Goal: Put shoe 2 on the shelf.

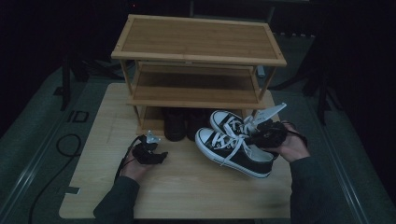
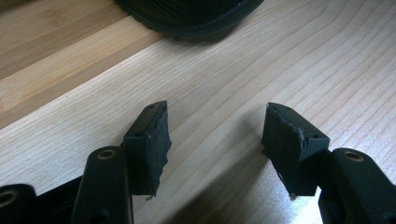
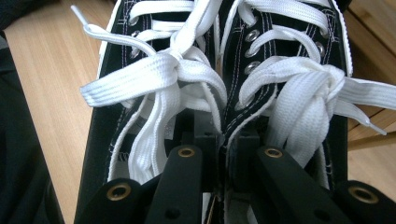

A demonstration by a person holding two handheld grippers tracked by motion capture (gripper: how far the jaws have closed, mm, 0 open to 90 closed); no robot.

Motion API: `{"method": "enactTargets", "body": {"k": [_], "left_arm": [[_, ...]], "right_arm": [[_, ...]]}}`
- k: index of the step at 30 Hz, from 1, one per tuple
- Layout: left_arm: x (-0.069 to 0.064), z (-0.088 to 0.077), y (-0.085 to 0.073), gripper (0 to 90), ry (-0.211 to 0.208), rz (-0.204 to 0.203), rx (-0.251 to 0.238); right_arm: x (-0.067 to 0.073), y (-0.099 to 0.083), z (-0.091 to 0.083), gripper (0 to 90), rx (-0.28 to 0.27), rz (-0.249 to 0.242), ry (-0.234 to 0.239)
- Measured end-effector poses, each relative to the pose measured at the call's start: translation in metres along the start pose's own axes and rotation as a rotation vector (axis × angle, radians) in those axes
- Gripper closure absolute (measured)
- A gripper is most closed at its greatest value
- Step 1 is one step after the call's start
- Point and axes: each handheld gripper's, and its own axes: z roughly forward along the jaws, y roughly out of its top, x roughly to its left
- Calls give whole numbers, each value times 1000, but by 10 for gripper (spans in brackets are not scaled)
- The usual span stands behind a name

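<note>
Two black low sneakers with white laces and soles sit side by side, the nearer one and the farther one, in front of the bamboo shoe rack. My right gripper is shut on their inner collars, pinching the two together. In the right gripper view the jaws meet on the seam between the left sneaker and the right sneaker. My left gripper hovers low over the wooden table, open and empty, pointing toward a dark shoe sole.
A pair of dark shoes stands on the rack's bottom shelf, just left of the sneakers. The middle shelf and top shelf are bare. A black cable lies on the floor at the left.
</note>
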Motion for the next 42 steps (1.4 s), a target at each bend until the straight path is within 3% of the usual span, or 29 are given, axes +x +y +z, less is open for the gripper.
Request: {"method": "enactTargets", "body": {"k": [25, 42], "left_arm": [[0, 1, 0, 417, -1, -6, -5], [0, 0, 1, 416, -2, -4, -5]], "right_arm": [[10, 28, 1, 850, -30, -77, 77], [21, 45, -11, 851, -75, -132, 107]]}}
